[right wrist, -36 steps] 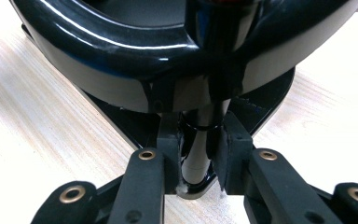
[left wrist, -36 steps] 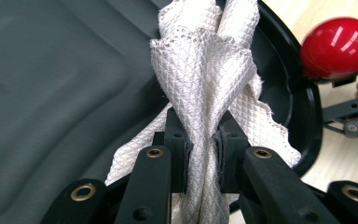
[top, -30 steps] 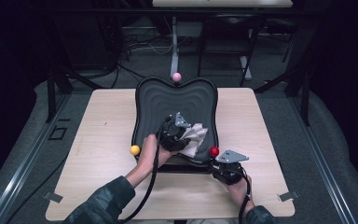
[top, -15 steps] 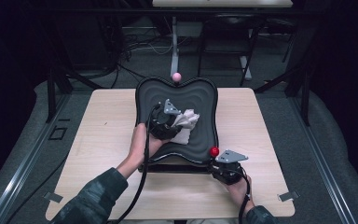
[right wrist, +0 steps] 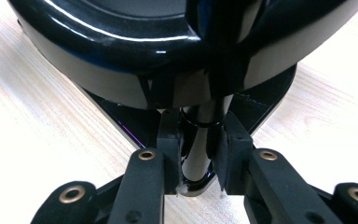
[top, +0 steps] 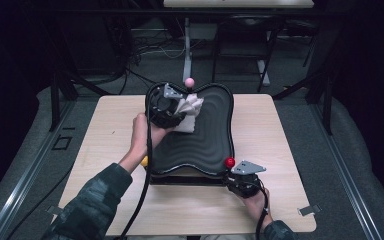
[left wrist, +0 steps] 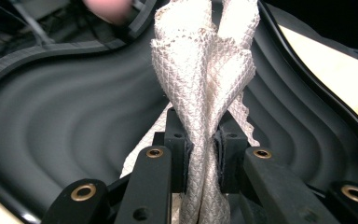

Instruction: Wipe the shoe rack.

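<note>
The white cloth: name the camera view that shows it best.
The left gripper view: the white cloth fills the centre, its mesh weave sharp, bunched and clamped by the left gripper. The high view shows it small, as a pale bundle over the black tray.

White mesh cloth [left wrist: 200, 84] bunched above black ridged tray [top: 200, 145].

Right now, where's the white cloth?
The white cloth is pinched in the left gripper, over the far left part of the black ridged tray in the high view, just below the pink ball at the tray's far rim.
</note>
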The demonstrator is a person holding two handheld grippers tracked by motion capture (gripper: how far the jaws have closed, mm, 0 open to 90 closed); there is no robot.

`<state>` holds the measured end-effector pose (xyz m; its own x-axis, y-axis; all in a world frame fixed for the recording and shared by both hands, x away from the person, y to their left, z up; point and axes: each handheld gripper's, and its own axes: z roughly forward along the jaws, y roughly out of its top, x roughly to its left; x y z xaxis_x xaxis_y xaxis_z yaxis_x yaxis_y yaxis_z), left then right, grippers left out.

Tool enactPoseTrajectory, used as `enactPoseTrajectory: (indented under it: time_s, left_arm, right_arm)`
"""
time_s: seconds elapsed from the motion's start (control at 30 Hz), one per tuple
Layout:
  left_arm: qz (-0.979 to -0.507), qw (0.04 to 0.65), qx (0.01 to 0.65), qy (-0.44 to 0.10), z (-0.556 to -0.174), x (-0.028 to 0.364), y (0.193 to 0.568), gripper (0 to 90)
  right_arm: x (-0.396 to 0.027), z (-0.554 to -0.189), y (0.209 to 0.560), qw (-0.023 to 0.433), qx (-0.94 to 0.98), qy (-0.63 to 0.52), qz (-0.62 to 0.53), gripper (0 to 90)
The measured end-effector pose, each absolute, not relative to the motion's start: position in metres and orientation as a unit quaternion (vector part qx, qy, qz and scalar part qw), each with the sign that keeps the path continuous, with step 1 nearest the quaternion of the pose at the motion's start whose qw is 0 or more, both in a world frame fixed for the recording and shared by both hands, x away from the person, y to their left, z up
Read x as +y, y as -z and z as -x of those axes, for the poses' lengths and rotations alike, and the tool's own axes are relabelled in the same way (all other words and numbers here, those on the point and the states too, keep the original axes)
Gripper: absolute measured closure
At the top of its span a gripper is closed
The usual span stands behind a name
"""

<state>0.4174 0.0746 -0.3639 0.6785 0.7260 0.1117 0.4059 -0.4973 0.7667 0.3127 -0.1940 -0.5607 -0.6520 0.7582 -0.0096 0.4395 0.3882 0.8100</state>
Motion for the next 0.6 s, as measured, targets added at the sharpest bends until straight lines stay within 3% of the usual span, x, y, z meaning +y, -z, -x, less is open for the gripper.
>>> enactPoseTrajectory:
  time_s: [0.6]
  left_arm:
    - [-0.809, 0.365, 0.387, -0.25, -0.465, 0.076, 0.334, 78.2]
  right_arm:
    - [-0.194, -0.313, 0.561, 0.193, 0.815, -0.402, -0.371, 74.1]
